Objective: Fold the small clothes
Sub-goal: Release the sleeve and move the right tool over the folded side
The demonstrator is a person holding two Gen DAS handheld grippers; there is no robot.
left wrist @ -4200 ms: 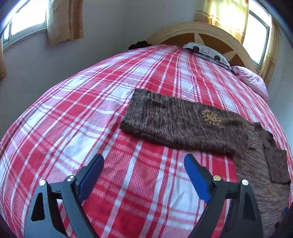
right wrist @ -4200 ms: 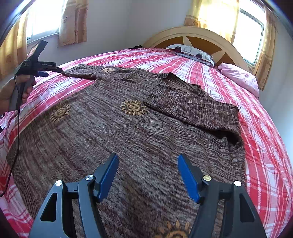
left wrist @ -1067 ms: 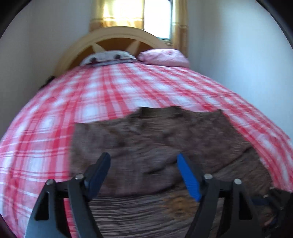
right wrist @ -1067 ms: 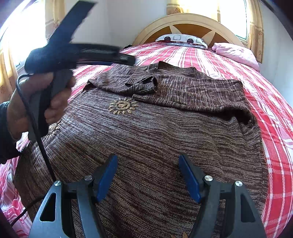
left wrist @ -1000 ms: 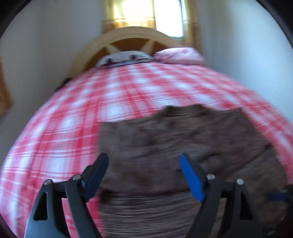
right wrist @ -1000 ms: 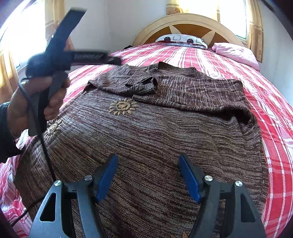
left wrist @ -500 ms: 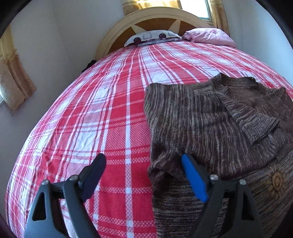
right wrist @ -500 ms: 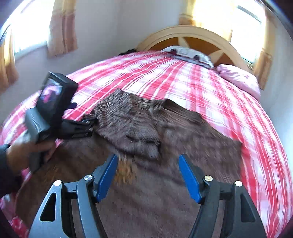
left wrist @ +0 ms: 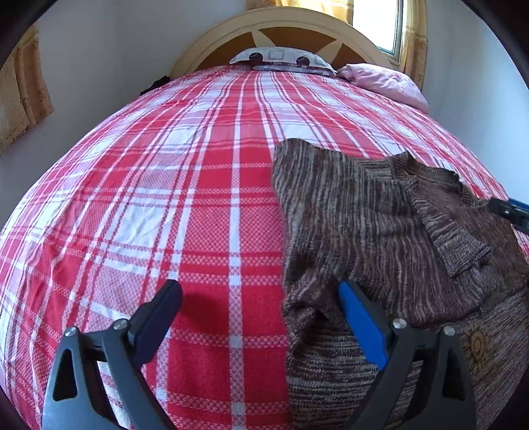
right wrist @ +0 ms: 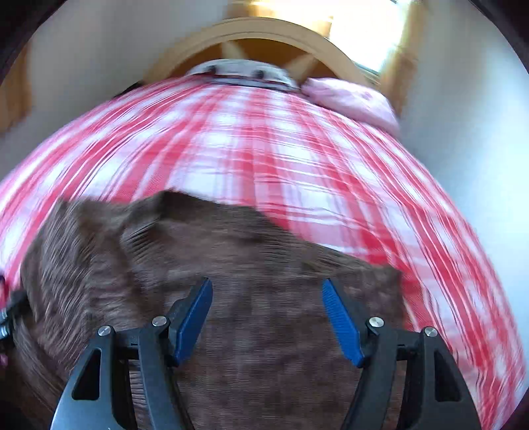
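Note:
A brown knit sweater [left wrist: 380, 231] lies on the red plaid bedspread [left wrist: 182, 182], its left sleeve [left wrist: 456, 244] folded across the chest. My left gripper [left wrist: 261, 297] hovers low over the sweater's left edge and its jaws are opening. The rumpled edge lies just inside the blue right pad [left wrist: 360, 324]; the pads do not press on it. In the blurred right wrist view the right gripper [right wrist: 267, 297] stands open over the sweater [right wrist: 264, 238], nothing between its fingers. Its tip [left wrist: 509, 211] shows at the left wrist view's right edge.
A curved wooden headboard [left wrist: 284, 29] stands at the far end with a patterned pillow [left wrist: 281, 59] and a pink pillow [left wrist: 386, 82]. White walls close both sides of the bed. A window with yellow curtains [left wrist: 413, 39] is at the back right. Bare bedspread lies left of the sweater.
The left gripper swung from above the sweater's chest to its left edge, sank and spread wider. The right gripper swept toward the sweater's upper right. Earlier the left sleeve lay spread out; now it is folded in.

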